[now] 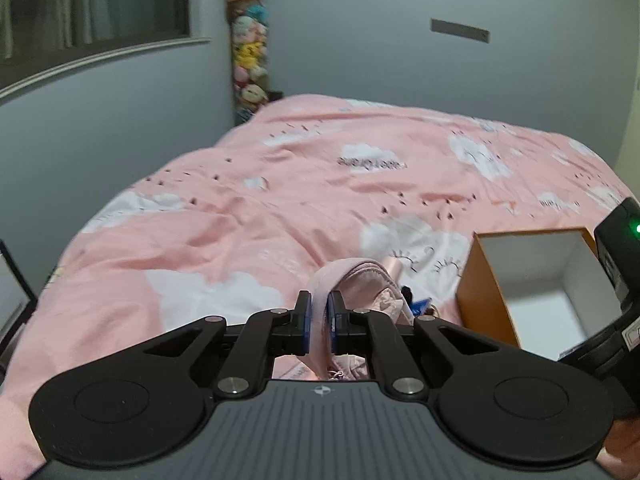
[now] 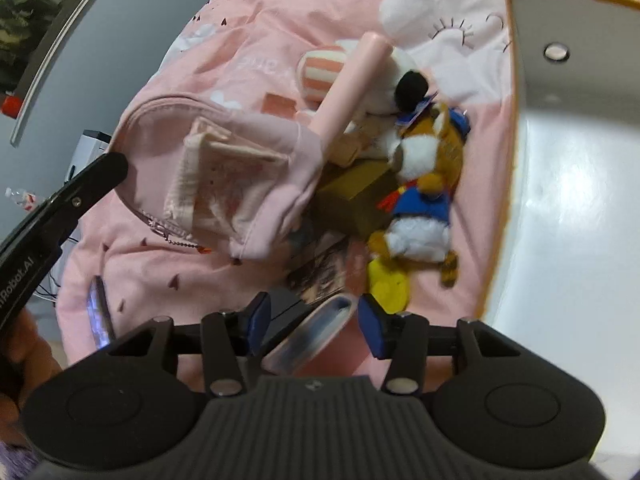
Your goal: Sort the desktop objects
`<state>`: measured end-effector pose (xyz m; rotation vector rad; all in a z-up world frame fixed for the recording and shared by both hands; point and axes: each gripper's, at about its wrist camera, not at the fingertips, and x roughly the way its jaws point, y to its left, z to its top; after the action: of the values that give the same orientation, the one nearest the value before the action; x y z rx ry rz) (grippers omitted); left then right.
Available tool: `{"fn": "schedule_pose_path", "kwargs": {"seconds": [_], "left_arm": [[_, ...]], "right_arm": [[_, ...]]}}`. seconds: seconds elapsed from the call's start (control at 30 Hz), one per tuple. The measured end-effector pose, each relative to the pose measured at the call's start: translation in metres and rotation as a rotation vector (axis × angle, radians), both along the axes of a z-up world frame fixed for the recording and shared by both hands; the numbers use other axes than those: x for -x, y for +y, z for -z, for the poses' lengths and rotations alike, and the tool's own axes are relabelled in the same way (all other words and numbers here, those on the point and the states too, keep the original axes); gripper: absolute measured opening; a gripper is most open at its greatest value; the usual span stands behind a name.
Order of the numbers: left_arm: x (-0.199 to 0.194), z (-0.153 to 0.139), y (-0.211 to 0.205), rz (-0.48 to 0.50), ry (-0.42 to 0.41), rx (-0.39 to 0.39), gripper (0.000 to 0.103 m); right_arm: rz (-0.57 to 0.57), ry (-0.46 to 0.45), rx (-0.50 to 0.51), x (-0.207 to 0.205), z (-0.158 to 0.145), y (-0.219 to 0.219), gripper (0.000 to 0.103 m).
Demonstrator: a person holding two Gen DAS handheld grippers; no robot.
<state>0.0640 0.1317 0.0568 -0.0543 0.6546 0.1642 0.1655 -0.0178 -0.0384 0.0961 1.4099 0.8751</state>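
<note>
My left gripper (image 1: pixel 319 322) is shut on the edge of a pink zip pouch (image 1: pixel 360 280) and holds it lifted over the pink bedspread. The pouch also shows in the right wrist view (image 2: pixel 224 172), hanging open with its zipper down. My right gripper (image 2: pixel 312 330) is open; a flat shiny silver object (image 2: pixel 310 334) lies between its fingers, apart from both pads. Beyond it lies a pile: an orange-and-blue plush toy (image 2: pixel 424 196), a pink tube (image 2: pixel 352 88), a brown small box (image 2: pixel 356 196), a striped pink ball (image 2: pixel 320 70) and a yellow item (image 2: pixel 388 284).
An open orange box with a white inside (image 1: pixel 536 284) stands on the bed at the right; in the right wrist view its wall (image 2: pixel 560 160) fills the right side. A phone-like slab (image 2: pixel 98 312) lies at the bed's left edge. The bedspread (image 1: pixel 280 184) stretches ahead.
</note>
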Motion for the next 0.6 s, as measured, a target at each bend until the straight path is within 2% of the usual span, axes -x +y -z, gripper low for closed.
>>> {"fn": "schedule_pose_path", "kwargs": {"seconds": [0.07, 0.2, 0.3, 0.47, 0.6], "left_arm": [[0.004, -0.002, 0.001, -0.016, -0.009, 0.002, 0.009], [0.014, -0.002, 0.002, -0.038, -0.023, 0.004, 0.009], [0.019, -0.001, 0.003, -0.04, -0.033, 0.015, 0.009], [0.025, 0.001, 0.002, -0.043, -0.038, 0.031, 0.009], [0.028, 0.001, -0.005, -0.031, -0.042, 0.026, 0.009]], "right_arm": [[0.008, 0.043, 0.018, 0.006, 0.003, 0.004, 0.05], [0.067, 0.04, 0.081, 0.013, 0.012, 0.01, 0.049], [0.091, 0.033, 0.108, 0.015, 0.021, 0.012, 0.045], [0.084, 0.057, 0.095, 0.015, 0.03, 0.015, 0.045], [0.045, 0.005, 0.066, 0.02, 0.022, 0.009, 0.031]]}}
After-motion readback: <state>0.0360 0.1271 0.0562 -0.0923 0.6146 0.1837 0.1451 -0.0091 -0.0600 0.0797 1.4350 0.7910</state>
